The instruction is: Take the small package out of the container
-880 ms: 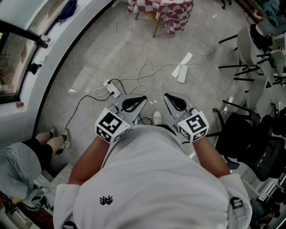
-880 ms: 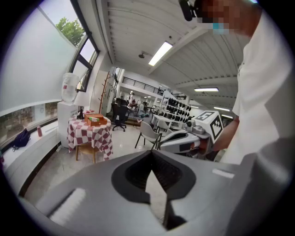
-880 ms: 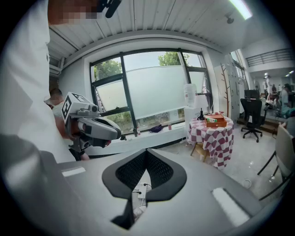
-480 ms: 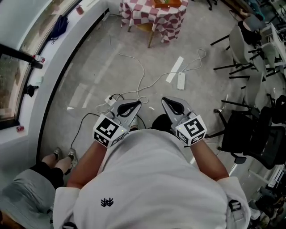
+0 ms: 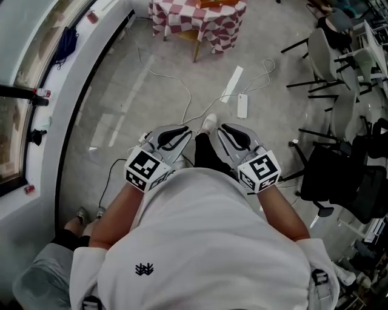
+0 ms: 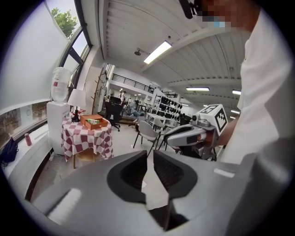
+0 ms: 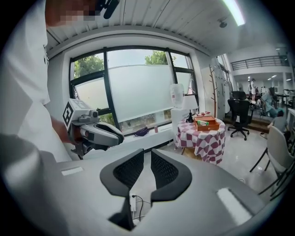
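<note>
An orange-brown open container (image 6: pixel 93 122) stands on a round table with a red-and-white checked cloth (image 6: pixel 87 138), far across the floor; a small green-and-white package (image 6: pixel 93 120) lies in it. In the right gripper view the same container (image 7: pixel 207 123) and package (image 7: pixel 202 122) sit on that table (image 7: pixel 203 138). From the head view the table (image 5: pixel 200 18) is at the top edge. My left gripper (image 5: pixel 182 132) and right gripper (image 5: pixel 227 130) are held side by side in front of my chest, far from the table. Each shows a narrow gap between its jaws with nothing in it.
White cables, a power strip (image 5: pixel 242 106) and a long white strip (image 5: pixel 232 82) lie on the floor between me and the table. Chairs (image 5: pixel 339 66) stand at the right. A curved window wall (image 5: pixel 36 103) runs along the left. A seated person's legs (image 5: pixel 73 233) are at lower left.
I have walked forward: the checked table, cables and power strip have slid down the head view toward me, and a shoe now shows ahead. Both grippers keep the same pose.
</note>
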Demonstrator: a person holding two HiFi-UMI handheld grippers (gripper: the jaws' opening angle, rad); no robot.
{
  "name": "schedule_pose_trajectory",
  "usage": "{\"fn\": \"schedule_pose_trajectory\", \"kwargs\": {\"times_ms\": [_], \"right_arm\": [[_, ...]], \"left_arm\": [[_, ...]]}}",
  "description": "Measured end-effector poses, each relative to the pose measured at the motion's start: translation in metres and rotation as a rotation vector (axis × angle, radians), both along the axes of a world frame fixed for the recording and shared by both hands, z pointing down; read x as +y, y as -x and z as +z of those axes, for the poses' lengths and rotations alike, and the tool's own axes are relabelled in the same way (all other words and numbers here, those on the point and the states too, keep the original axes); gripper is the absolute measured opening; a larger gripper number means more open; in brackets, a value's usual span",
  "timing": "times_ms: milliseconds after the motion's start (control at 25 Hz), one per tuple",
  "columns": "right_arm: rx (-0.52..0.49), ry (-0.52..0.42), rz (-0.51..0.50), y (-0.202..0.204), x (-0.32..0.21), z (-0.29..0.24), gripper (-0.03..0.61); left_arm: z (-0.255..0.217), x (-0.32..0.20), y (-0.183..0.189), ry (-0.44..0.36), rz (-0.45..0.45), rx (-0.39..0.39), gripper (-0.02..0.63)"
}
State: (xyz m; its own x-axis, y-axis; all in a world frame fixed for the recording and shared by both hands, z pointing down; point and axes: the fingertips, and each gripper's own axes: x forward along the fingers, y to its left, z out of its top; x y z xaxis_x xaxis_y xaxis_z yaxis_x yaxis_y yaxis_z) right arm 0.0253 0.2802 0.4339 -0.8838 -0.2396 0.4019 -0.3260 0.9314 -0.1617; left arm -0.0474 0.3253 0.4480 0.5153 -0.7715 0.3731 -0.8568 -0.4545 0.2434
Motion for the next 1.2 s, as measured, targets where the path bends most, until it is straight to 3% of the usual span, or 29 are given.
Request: {"fn": "schedule_pose_trajectory", "kwargs": {"times_ms": [200,440,640,920,1200], "right_arm": [[-0.024,0.034,-0.025,0.012,-0.084,0.008,0.041],[-0.053,0.021,-0.063,0.019,-0.181,0.0,0.055],[-0.041,0.012,-0.037,0.011,-0.251,0.004,0.056],[-0.035,0.047,0.022,0.006,-0.304,0.007,0.057],[0.019,0.029,0.113,0.019,-0.358,0.011,0.057]], "left_arm": [[0.005,-0.083,0.008,0.053,-0.009,-0.039,0.085],[-0.011,-0.189,0.012,0.058,0.002,-0.113,0.086],[-0.019,-0.267,0.015,0.038,0.008,-0.152,0.087],[-0.021,-0.345,0.031,0.024,0.036,-0.189,0.095],[0.001,-0.422,0.082,0.003,0.081,-0.201,0.095]]}}
